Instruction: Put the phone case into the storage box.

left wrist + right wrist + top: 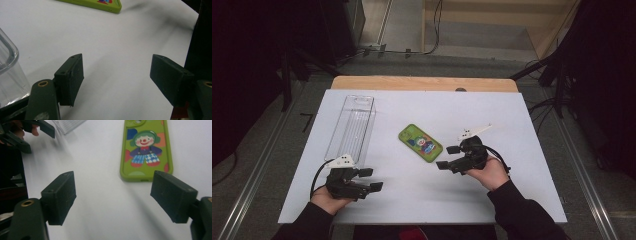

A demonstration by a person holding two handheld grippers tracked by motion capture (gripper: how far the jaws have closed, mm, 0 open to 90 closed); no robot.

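Phone case (420, 143): green, printed with a cartoon clown, lying flat near the middle of the white table (412, 200), set at a slant; nothing touches it. In the right gripper view (146, 150) it lies just ahead of the jaws, nearer the right-hand one.
Left hand (328, 201): comes in over the near edge of the table, dark sleeve behind it.
Left gripper (371, 179): near the front left of the table, jaws spread wide with only bare table between them (116, 75); pointed toward the table's middle.
Right hand (491, 173): at the front right, dark sleeve behind it.
Right gripper (448, 157): jaws wide apart and holding nothing (112, 197), aimed at the phone case, near it but apart.
Clear box (352, 127): long transparent plastic container, lying left of the phone case and beyond the left gripper, running away toward the far edge; its corner shows beside the left jaw (7, 72).
Table's far edge (424, 83): a strip of bare wood beyond the white surface.
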